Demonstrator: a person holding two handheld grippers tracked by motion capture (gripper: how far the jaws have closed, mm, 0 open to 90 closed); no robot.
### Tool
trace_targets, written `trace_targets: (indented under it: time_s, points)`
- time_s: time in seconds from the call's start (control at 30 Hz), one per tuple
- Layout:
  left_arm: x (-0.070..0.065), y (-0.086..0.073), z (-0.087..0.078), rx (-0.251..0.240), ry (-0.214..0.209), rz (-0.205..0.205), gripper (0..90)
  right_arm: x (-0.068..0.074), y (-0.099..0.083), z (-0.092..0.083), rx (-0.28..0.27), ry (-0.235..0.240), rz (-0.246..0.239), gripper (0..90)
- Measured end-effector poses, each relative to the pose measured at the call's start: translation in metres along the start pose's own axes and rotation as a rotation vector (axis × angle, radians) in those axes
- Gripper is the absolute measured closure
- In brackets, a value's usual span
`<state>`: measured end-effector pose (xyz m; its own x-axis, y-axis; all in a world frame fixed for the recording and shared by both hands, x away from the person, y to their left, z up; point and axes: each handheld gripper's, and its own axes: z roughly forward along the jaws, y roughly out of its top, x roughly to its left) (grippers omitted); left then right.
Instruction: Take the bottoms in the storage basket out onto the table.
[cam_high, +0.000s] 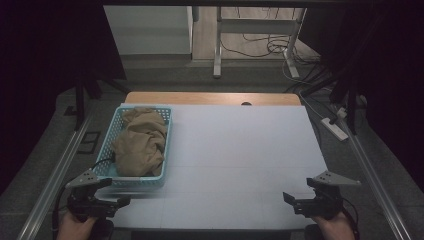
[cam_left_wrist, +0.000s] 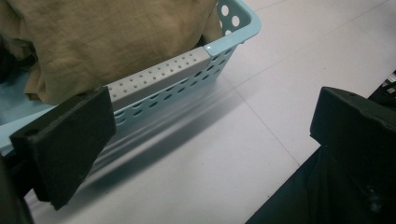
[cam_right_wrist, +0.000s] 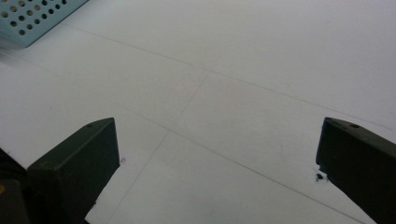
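- The crumpled tan cloth (cam_high: 140, 141) is heaped in the light-blue perforated basket (cam_high: 109, 134), which is parked at the left of the white table (cam_high: 240, 155).
- The left gripper (cam_high: 116, 190) is held just beside the basket's near wall, jaws spread wide, nothing gripped.
- The right gripper (cam_high: 290, 198) is kept well apart over bare table, its 2 jaws also wide and empty.
- Likely snags: the basket rim gets caught instead of the cloth, so the basket gets dragged or tipped; or just 1 fold gets pinched and the rest slips back.
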<state>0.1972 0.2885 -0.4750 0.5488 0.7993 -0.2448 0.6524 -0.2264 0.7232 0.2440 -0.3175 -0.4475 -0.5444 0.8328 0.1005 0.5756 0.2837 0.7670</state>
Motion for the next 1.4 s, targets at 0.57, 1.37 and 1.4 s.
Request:
trace_targets:
  time_s: [0.57, 1.37, 1.4]
  points:
    - [0.003, 0.0, 0.001, 0.01, -0.041, -0.007, 1.8, 0.002, 0.001, 0.003, 0.035, 0.009, -0.025, 0.1]
    - [-0.004, 0.009, -0.002, -0.049, -0.032, 0.082, 0.0, 0.005, 0.001, 0.005, 0.052, 0.012, -0.05, 0.1]
    - [-0.004, 0.009, -0.002, -0.051, -0.033, 0.089, 0.0, 0.005, 0.001, 0.005, 0.052, 0.012, -0.05, 0.1]
